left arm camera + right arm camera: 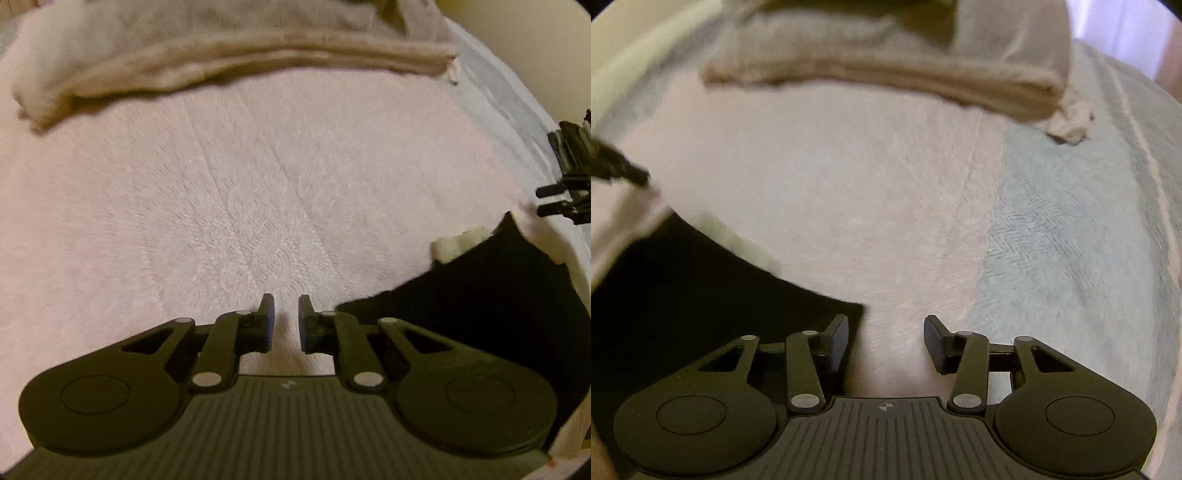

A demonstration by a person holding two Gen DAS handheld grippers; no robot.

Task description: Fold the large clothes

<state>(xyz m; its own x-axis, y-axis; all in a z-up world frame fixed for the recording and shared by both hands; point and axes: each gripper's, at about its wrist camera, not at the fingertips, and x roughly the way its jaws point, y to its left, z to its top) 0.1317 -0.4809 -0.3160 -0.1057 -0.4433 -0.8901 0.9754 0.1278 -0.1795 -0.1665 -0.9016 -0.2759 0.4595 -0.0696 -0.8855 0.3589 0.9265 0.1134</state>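
Bedding fills both views: one pink fleece blanket (pixel 229 192) with a stitched, quilted pattern, spread flat, and beside it one pale blue cover (pixel 1071 236) with a herringbone weave. Along the far edge lies one beige garment (pixel 258 55), plush and folded into a long thick band, with a knotted scrap at its right end. One black cloth (pixel 480 295), matte and smooth, lies near both tools, with one small cream tag (pixel 458 247) on its edge. Two black plastic grippers hang above the blanket. Left gripper (pixel 284 310): its fingers stand a narrow gap apart, holding nothing. Right gripper (pixel 886 328): spread wider, also empty, its left finger (pixel 838 332) over the black cloth's corner.
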